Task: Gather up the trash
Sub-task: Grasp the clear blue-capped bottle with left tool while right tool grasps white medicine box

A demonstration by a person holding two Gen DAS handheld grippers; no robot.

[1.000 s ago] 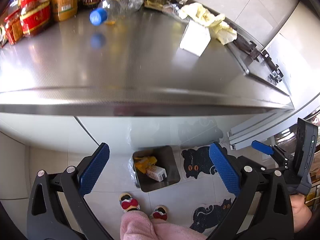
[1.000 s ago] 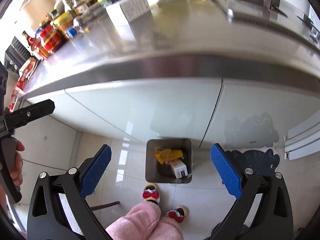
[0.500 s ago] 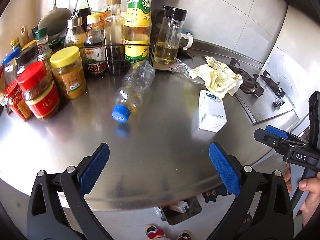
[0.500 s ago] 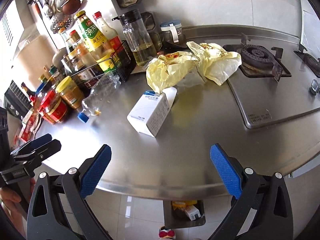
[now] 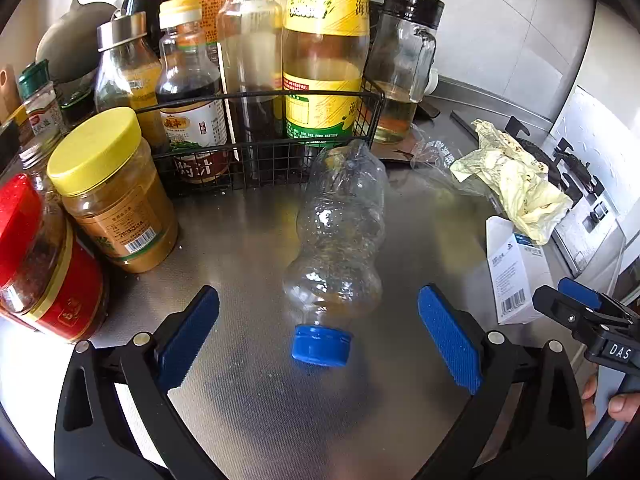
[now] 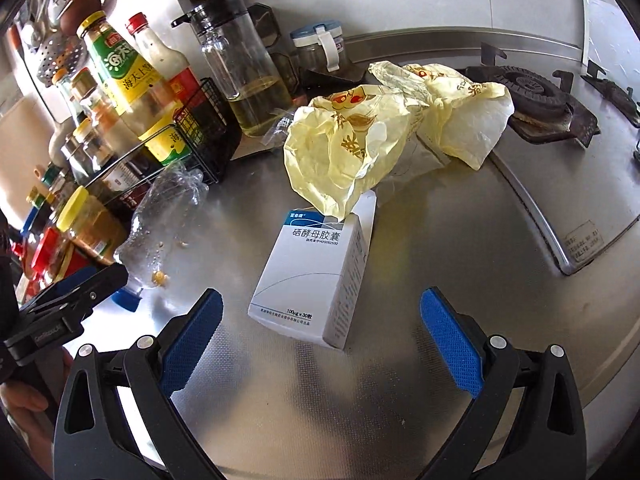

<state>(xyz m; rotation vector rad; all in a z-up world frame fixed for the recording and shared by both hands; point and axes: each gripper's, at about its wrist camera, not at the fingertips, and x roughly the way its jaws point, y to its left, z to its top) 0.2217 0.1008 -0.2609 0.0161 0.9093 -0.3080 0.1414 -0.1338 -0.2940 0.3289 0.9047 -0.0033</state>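
An empty clear plastic bottle (image 5: 340,236) with a blue cap lies on the steel counter (image 5: 248,392), cap towards me. My left gripper (image 5: 320,340) is open, its blue pads either side of the cap, not touching. A white medicine box (image 6: 316,276) lies on the counter just ahead of my open, empty right gripper (image 6: 320,340). Crumpled yellow plastic bags (image 6: 360,144) lie behind the box. The box (image 5: 516,268) and bags (image 5: 516,176) also show in the left wrist view, the bottle (image 6: 156,224) in the right wrist view.
Sauce bottles in a black wire rack (image 5: 260,140), jars (image 5: 112,192) and a glass oil jug (image 5: 400,64) stand at the back left. A gas hob (image 6: 536,96) is at the right. The other gripper shows at each view's edge.
Both grippers rose from below the counter edge, where a floor bin was in view, and moved in over the counter: left to the bottle, right to the box. Both stayed open.
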